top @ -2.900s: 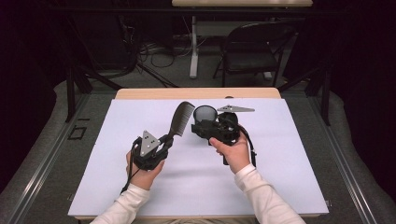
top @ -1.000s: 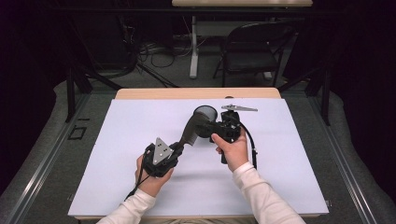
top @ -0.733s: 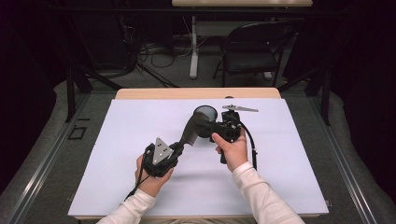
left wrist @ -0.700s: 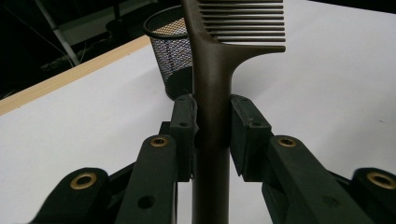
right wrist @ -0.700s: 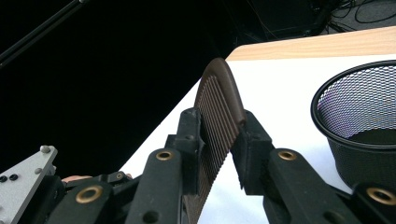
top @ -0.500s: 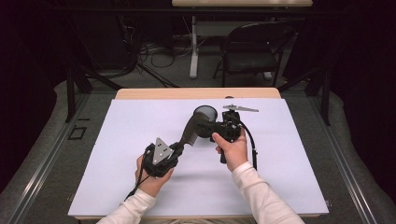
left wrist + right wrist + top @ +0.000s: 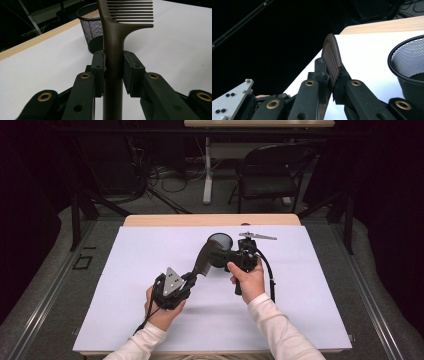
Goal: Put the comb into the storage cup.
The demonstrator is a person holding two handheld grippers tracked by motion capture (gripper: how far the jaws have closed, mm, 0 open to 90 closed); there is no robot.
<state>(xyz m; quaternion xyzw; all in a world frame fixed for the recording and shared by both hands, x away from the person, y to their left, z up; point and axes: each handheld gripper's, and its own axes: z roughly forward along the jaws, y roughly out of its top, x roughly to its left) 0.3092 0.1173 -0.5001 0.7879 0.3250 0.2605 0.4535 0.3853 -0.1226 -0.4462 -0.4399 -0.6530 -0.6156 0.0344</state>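
A dark brown comb (image 7: 202, 262) slants up over the white sheet, its head near a black mesh cup (image 7: 220, 242). My left gripper (image 7: 187, 279) is shut on the comb's handle (image 7: 113, 37), with both pads pressing its sides (image 7: 113, 67). My right gripper (image 7: 222, 257) has just been closing on the comb's toothed head (image 7: 332, 52), and its pads now clamp the teeth (image 7: 333, 75). The mesh cup (image 7: 409, 65) stands upright just right of those jaws, and it sits behind the comb (image 7: 91, 27) in the left gripper view.
A white sheet (image 7: 125, 285) covers the table, with a bare wooden strip (image 7: 210, 220) along the far edge. Beyond the table are a black chair (image 7: 270, 170) and floor cables. The left gripper's grey plate (image 7: 232, 100) shows at the lower left of the right gripper view.
Since the oldest frame the left hand has shifted right and nearer, tilting the comb toward the right gripper. Over the last second neither hand has visibly moved.
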